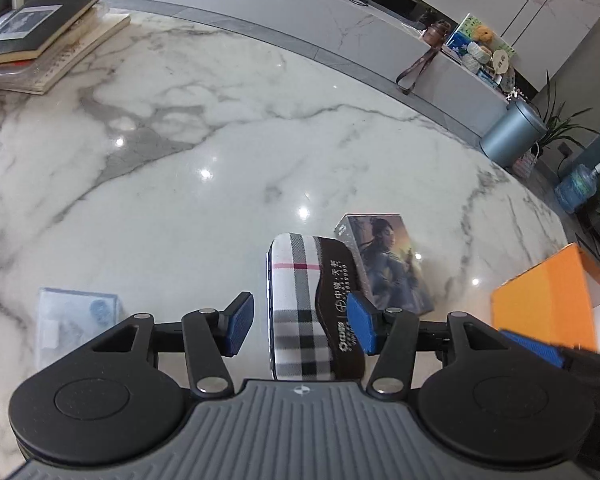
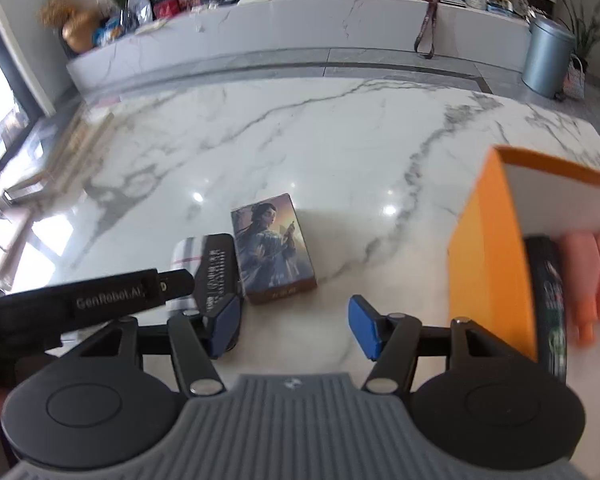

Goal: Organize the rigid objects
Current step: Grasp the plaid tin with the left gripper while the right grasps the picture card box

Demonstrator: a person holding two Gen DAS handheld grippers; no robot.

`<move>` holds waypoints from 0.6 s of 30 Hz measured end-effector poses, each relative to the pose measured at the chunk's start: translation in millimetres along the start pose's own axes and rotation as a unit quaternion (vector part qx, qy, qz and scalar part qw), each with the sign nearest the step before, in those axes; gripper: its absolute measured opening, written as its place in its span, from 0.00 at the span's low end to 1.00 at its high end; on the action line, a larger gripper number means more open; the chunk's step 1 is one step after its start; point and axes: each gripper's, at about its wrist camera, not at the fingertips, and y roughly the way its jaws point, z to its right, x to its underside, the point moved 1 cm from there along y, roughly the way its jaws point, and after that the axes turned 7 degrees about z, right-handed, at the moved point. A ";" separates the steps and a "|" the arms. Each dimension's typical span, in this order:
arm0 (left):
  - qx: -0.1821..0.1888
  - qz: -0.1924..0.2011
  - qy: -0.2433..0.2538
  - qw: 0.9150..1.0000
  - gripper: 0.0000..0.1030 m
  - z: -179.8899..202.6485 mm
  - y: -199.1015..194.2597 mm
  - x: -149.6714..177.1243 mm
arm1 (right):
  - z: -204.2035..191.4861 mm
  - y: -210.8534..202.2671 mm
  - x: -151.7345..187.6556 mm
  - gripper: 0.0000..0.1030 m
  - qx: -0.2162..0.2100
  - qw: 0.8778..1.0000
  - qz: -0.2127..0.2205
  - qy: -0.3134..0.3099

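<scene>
Left tongs [image 1: 302, 322]: pads apart, nothing clamped. The plaid glasses case [image 1: 306, 308] lies flat on the marble surface [image 1: 220, 140] between and under the pads; the right-hand pad overlaps its dark printed flap, the left-hand pad stands clear of the plaid edge. Whether the right-hand pad touches the case cannot be told.

Right tongs [image 2: 296, 328]: pads apart, bare marble between them. The illustrated card box [image 2: 272, 248] lies just beyond, toward 11 o'clock from the gap, its long side close beside the glasses case, possibly touching.

Orange storage box [image 2: 492, 264] sits at 3 o'clock in the right wrist view, open, with a dark cylindrical item and pink items inside. Judged the likely destination. A pale flat case [image 1: 76, 320] lies at 9 o'clock of the left tongs. A stack of books [image 1: 44, 40] sits far off at 10 o'clock.

Step in hand, as judged: left tongs lining up on the glasses case.

Doing it well:
- Centre the gap across the case's short width; currently offset toward the flap side.
- Lower until both pads straddle the side walls, then close. The fabric shell looks rounded, so grip at mid-height.
- Keep the two tools apart; the left tool's body crosses the right wrist view at 9 o'clock, close by.
- Lift straight before swinging toward 3 o'clock, so the card box is not dragged.
</scene>
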 end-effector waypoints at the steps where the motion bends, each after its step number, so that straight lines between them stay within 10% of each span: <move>1: -0.008 0.001 -0.002 1.000 0.60 -1.5 2.7 0.2 | -2.3 6.9 -1.4 0.60 0.004 1.000 -0.005 -0.012; 18: 0.029 -0.012 -0.073 0.997 0.52 -32.3 20.6 -10.1 | -7.5 69.9 -11.9 0.60 -0.024 0.998 -0.048 -0.014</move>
